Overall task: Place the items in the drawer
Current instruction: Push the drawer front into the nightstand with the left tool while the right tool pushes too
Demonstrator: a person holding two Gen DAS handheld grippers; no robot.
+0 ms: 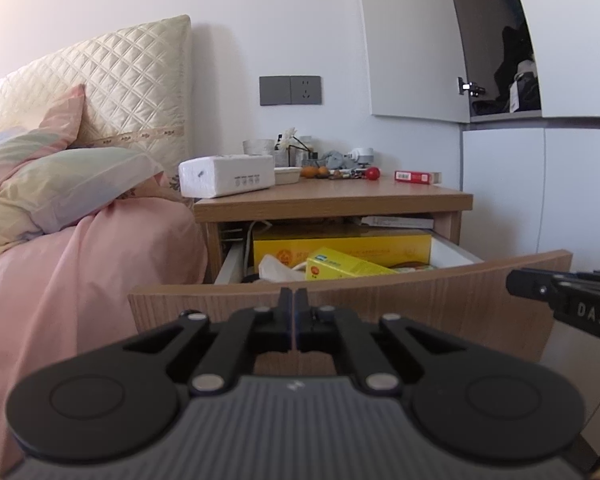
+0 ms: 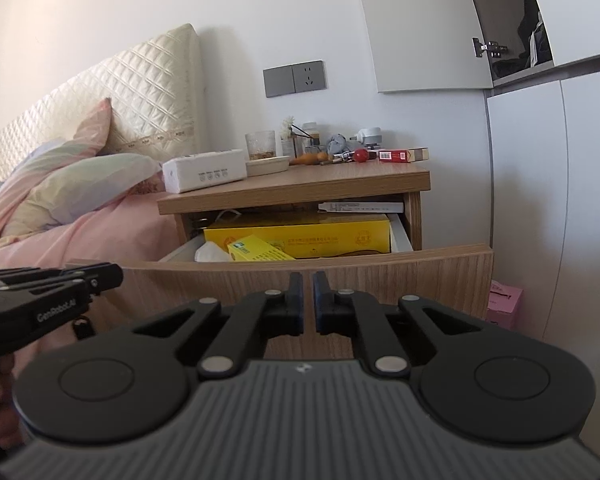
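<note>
Soft, even daylight fills both views, brightest on the white wall [image 1: 260,20] beyond the grippers. Shadows lie faint under the nightstand top [image 2: 296,190]. Fisheye bending curves the cabinet [image 2: 540,160] edges, corners vignette dark, and the nearest gripper body looks slightly soft.

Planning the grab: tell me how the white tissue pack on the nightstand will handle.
The white tissue pack looks soft-wrapped, so it probably squashes under the gripper and weighs little. Its film wrap may be slippery. Lying flat on the nightstand, it seems unlikely to roll or tip.
</note>
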